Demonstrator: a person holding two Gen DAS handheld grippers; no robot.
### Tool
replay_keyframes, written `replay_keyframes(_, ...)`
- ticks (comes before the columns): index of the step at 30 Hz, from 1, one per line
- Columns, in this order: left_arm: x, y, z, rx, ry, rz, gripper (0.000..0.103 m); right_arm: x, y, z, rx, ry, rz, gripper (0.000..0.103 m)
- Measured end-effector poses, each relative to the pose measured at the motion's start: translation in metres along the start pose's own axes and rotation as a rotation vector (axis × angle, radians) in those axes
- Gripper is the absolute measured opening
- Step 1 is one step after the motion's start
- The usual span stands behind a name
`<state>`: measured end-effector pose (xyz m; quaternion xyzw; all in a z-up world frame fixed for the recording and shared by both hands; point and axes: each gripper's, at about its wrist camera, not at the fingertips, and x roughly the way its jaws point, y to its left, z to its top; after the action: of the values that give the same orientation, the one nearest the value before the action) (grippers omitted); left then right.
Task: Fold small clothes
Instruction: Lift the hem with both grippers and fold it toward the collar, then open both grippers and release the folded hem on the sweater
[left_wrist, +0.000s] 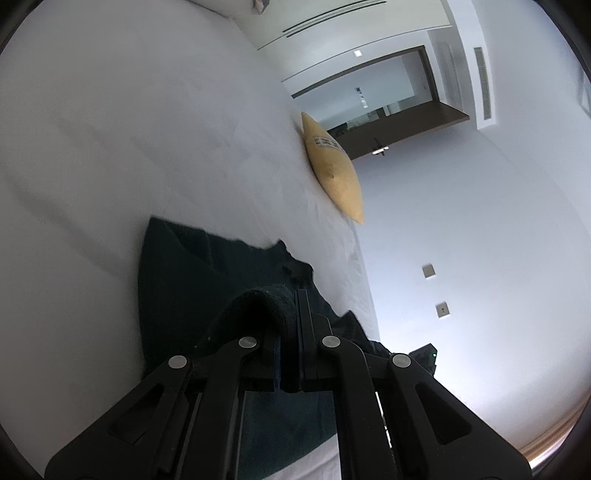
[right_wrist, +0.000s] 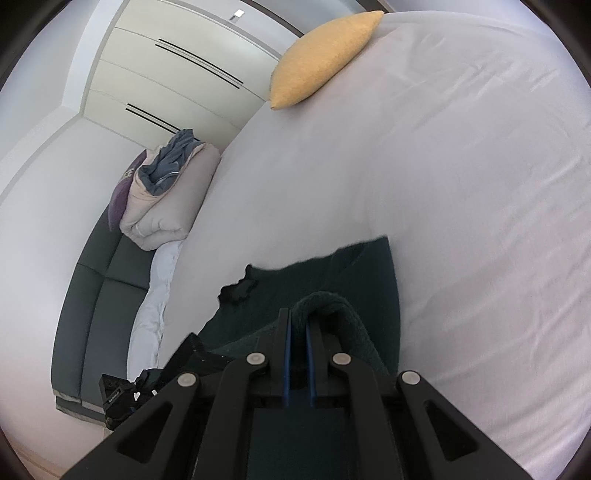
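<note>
White bed (left_wrist: 147, 147); dark garment (left_wrist: 192, 280) spread on it, near edge raised; yellow cushion (right_wrist: 321, 55) at far edge; left gripper (left_wrist: 290, 332) and right gripper (right_wrist: 299, 343), each clamped on garment's ribbed hem

dark knit garment (left_wrist: 192, 280), matt cloth sheet (left_wrist: 129, 129)

Garment (left_wrist: 207, 280) lies on the bed (left_wrist: 129, 129); cushion (left_wrist: 334, 170) at the far edge; folded bedding (right_wrist: 166, 199) beside it.
</note>
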<state>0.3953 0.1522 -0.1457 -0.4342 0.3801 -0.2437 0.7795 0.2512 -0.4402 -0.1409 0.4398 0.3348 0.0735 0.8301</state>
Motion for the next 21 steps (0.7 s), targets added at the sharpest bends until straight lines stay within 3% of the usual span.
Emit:
replay_keyframes(11,0.057,0.035,0.039,-0.030,0.014,0.076,0.004,0.045,-0.014,0.029,0.040,0.017,-0.051,0.008)
replay_keyframes(16,0.087,0.065,0.050,-0.105,0.040,0.139,0.007,0.064,-0.028,0.038,0.093,0.012,-0.071,0.011)
replay_keyframes(19,0.100,0.071,0.054,-0.116,0.062,0.155,0.016,0.067,-0.034,0.044,0.130,-0.015,-0.046,0.029)
replay_keyframes(20,0.101,0.069,0.056,-0.109,0.060,0.146,0.022,0.063,-0.034,0.045,0.133,-0.037,-0.038,0.041)
replay_keyframes(21,0.101,0.067,0.059,-0.102,0.056,0.134,0.038,0.059,-0.034,0.046,0.134,-0.063,-0.032,0.051)
